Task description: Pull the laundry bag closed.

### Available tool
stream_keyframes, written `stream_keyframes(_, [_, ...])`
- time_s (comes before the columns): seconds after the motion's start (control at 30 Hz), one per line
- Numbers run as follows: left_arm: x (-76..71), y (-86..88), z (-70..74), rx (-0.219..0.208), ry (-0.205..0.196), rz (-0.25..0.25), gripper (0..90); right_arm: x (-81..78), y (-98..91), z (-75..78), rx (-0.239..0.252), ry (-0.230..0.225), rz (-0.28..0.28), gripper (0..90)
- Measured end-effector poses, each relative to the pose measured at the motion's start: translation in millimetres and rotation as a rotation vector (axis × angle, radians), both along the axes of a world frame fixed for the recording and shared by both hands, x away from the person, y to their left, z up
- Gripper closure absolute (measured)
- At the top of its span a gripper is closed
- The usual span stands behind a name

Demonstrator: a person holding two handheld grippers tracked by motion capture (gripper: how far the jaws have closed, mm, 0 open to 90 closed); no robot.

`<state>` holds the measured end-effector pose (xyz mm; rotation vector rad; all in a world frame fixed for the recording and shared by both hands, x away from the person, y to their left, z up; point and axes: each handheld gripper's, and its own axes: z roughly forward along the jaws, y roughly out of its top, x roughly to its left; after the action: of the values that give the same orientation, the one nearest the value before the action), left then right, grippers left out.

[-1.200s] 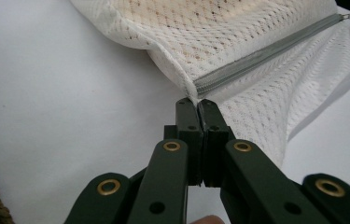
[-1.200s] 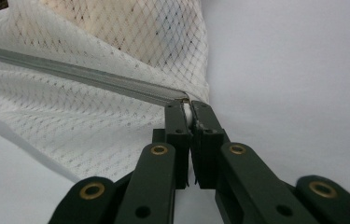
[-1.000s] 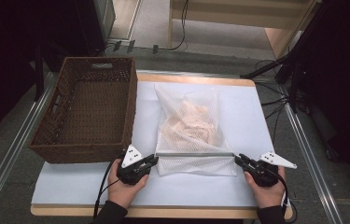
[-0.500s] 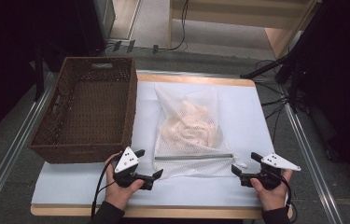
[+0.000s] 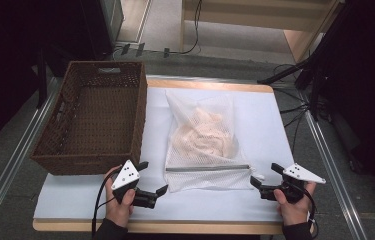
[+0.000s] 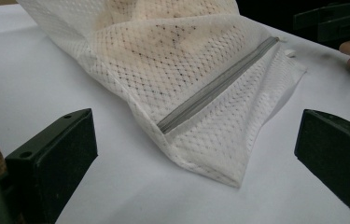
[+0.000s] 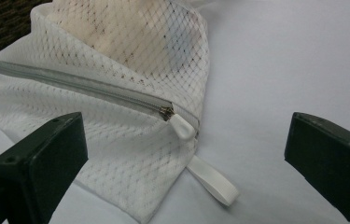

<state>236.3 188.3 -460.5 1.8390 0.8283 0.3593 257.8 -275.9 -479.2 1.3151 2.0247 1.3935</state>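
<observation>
A white mesh laundry bag [image 5: 205,140] lies flat on the white table [image 5: 75,200], with pale peach cloth [image 5: 202,137] inside. Its grey zipper [image 5: 207,168] runs across the near end and looks closed, its pull [image 7: 181,125] at the right end. My left gripper [image 5: 154,177] stands open just left of the bag's near corner [image 6: 219,172], with nothing between its jaws. At the bag's right corner, beside a white loop tab [image 7: 212,182], my right gripper [image 5: 266,175] is open too and touches nothing.
A dark brown wicker basket [image 5: 140,125] stands on the table's left half, close beside the bag. Metal rails run along both table sides, and cables lie on the floor at the back and right.
Both grippers have let go of the bag's zipper end, opened and drawn back toward the near edge. The bag has settled flat on the table.
</observation>
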Motion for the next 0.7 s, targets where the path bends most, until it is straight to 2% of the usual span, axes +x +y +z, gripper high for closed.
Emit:
stream_keyframes(0.17, [-2.4,9.7,0.5,-0.002,0.0,0.004,0.0,-3.7,-8.3,-0.3,-0.003,-0.001,-0.007,0.0])
stream_keyframes(0.33, [-3.5,19.1,0.5,0.001,-0.001,0.02,0.0,-6.7,-24.1,-1.0,0.004,-0.004,-0.038,0.0])
stream_keyframes(0.4, [-4.2,22.7,0.7,-0.005,-0.001,0.01,0.0,-7.1,-26.7,-1.2,0.005,-0.004,-0.04,0.0])
stream_keyframes(0.5, [-6.0,24.3,0.3,0.011,-0.008,0.006,0.0,-9.2,-34.9,-2.0,0.015,0.001,-0.051,0.0])
stream_keyframes(0.7, [-6.5,24.7,-0.4,0.013,-0.008,0.006,0.0,-9.9,-40.3,-2.8,0.023,0.002,-0.064,0.0])
